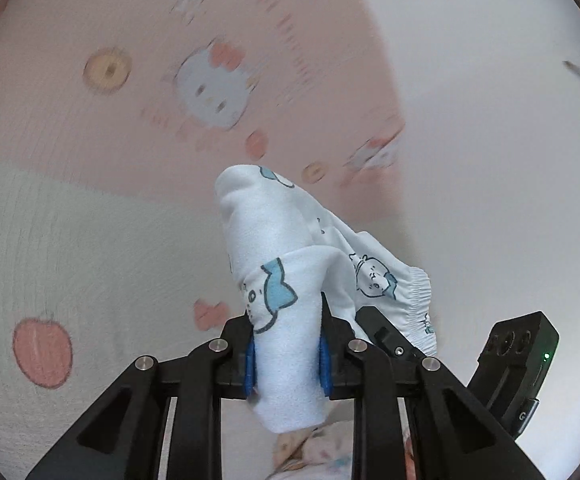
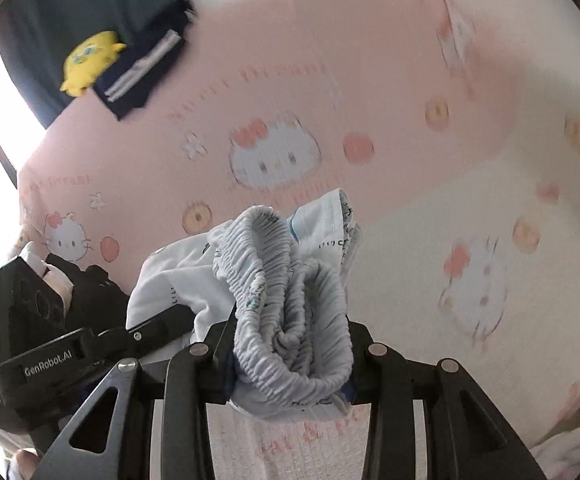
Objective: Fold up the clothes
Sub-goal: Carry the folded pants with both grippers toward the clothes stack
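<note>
Both grips good: left gripper (image 1: 288,354) clamped on the white printed garment (image 1: 282,264), right gripper (image 2: 290,364) pinching its bunched elastic waistband (image 2: 290,300), cloth lifted off the pink bedsheet (image 2: 370,80), so spread hands evenly before laying it flat

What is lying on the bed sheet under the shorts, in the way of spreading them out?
Nothing visible. Both grippers hold the shorts bunched above bare sheet; the dark clothes lie far off at its edge.

Pink cartoon-cat bedsheet (image 2: 390,92) carries dark folded clothes (image 2: 142,76).
</note>
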Tool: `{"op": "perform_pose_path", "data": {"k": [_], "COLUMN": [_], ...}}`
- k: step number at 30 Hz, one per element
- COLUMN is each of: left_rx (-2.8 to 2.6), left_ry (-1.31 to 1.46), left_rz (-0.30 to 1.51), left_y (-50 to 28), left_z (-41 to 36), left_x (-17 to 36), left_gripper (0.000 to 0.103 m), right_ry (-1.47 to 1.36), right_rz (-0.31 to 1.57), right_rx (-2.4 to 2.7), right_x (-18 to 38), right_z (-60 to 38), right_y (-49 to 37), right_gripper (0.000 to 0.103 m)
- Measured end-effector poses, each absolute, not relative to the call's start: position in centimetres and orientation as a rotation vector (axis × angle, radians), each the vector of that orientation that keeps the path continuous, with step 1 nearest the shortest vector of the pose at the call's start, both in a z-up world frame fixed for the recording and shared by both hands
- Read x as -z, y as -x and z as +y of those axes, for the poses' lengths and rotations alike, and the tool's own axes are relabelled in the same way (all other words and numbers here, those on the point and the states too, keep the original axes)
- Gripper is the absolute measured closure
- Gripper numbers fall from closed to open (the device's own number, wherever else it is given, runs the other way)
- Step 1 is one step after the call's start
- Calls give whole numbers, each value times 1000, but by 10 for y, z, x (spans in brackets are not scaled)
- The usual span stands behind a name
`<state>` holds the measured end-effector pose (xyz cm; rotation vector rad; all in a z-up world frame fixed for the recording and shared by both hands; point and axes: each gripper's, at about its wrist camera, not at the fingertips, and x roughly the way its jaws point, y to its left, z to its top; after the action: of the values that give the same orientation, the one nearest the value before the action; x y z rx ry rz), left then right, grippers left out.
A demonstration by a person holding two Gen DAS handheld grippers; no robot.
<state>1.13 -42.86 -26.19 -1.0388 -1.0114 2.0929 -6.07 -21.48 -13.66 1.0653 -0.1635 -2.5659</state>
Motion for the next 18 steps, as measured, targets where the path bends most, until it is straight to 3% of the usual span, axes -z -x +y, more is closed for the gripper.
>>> {"op": "perform_pose_path", "data": {"k": [11,18], "left_rx": [-2197,-2323], "left_ry": [819,759], "left_rz": [-955,-915], "left_y": [-54,-85], "left_z": [-509,-571], "left_x": [158,111], "left_gripper": [83,83], "right_ry": [-839,-795], "right_rz": [-116,-187], "right_rx": [2561,2420], "right_x": [44,21], "right_z": [-274,-319], "right_y": [16,1], "right_gripper": [66,66]}}
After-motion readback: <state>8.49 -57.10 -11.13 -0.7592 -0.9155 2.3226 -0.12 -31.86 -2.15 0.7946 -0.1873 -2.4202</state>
